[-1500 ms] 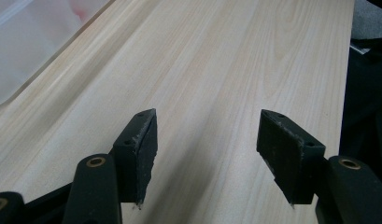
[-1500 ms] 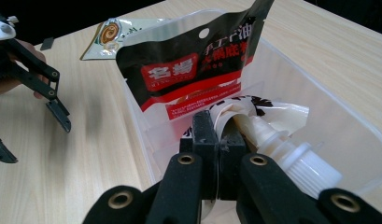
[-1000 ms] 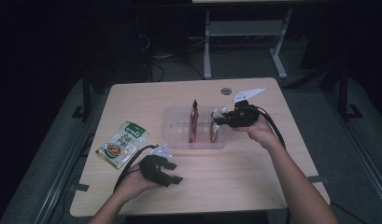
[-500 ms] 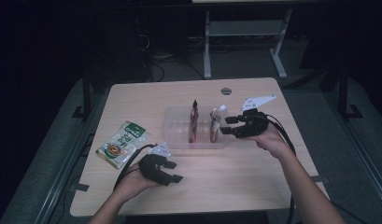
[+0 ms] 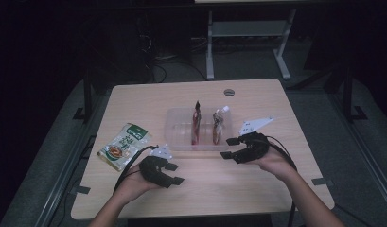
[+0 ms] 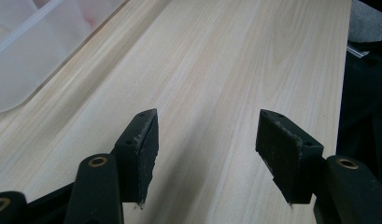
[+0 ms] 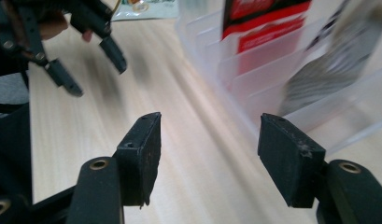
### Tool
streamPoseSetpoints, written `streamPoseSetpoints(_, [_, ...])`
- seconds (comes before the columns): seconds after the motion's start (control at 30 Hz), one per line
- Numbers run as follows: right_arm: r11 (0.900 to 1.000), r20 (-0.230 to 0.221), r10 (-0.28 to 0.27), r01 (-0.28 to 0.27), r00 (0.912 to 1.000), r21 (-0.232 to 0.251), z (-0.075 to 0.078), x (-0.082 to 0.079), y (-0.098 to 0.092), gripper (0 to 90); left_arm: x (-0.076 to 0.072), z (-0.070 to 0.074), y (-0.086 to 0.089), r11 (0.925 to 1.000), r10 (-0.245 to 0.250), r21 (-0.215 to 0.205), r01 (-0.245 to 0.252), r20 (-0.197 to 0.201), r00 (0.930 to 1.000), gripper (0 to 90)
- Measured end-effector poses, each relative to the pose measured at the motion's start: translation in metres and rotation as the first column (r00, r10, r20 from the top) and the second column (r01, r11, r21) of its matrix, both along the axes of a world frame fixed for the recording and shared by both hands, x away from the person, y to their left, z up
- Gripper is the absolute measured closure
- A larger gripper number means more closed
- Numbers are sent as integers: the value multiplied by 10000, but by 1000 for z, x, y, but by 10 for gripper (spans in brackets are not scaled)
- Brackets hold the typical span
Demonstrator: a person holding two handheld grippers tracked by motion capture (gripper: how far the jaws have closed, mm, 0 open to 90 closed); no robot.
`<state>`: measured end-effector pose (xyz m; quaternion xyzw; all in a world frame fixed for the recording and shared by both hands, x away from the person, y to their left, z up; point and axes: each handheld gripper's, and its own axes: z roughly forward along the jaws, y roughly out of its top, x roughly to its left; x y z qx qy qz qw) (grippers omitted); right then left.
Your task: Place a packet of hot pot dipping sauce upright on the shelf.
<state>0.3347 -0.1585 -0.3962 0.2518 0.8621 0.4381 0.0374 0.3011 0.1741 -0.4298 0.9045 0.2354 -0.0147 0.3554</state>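
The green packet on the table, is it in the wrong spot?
Maybe. The green packet lies flat on the table, left of the clear bin, while two pouches stand upright inside it. Nothing looks spilled or broken.

blurred: grey pouch (image 7: 328,65) (motion smear) | cropped: clear bin (image 6: 34,51)

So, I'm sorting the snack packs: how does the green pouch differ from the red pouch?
The green pouch lies flat on the table, left of the clear bin; the red pouch stands upright inside that bin. The green pouch looks wide and pale, the red pouch narrow and dark. Neither is held by a gripper.
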Motion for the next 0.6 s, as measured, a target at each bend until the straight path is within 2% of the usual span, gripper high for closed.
streamPoseSetpoints(0.17, [9998,-139,18,-21,9999,-215,-21,-13,7,376,1,0,2,10000,43,74,-42,-49,10000,409])
streamPoseSetpoints(0.3, [9958,-245,387,-405,9990,-824,-36,-16,14,365,3,0,5,9998,193,80,-193,-19,9998,427])
streamPoseSetpoints(0.47, [9950,-378,452,-484,9983,-877,-42,-13,16,360,5,3,13,9993,355,105,-355,18,9994,453])
streamPoseSetpoints(0.6, [9936,-249,540,-561,9982,-977,-45,-12,16,358,8,7,22,9977,596,322,-602,186,9980,481])
